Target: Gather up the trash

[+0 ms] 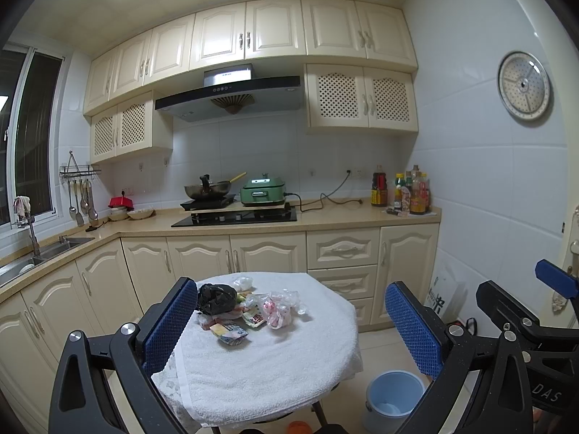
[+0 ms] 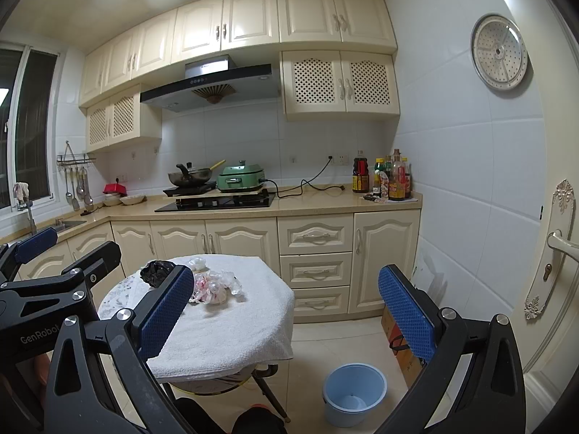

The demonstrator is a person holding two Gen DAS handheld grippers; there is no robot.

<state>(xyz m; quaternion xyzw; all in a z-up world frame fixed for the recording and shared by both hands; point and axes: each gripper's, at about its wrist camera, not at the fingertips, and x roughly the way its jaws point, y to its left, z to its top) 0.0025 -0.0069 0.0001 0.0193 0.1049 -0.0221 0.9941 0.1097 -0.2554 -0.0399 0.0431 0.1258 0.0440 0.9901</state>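
Observation:
A heap of trash lies on the far half of a small round table covered with a white towel: a crumpled black bag, a clear bag with red-and-white contents, snack wrappers and a small clear wad. A light blue bin stands on the floor right of the table. My left gripper is open, held short of the table. My right gripper is open too. In the right wrist view the black bag, clear bag and bin show.
Cream cabinets and a beige counter run behind the table, with a hob, wok, green cooker and sauce bottles. A sink is at left. A cardboard box stands by the right wall, a door handle beyond it.

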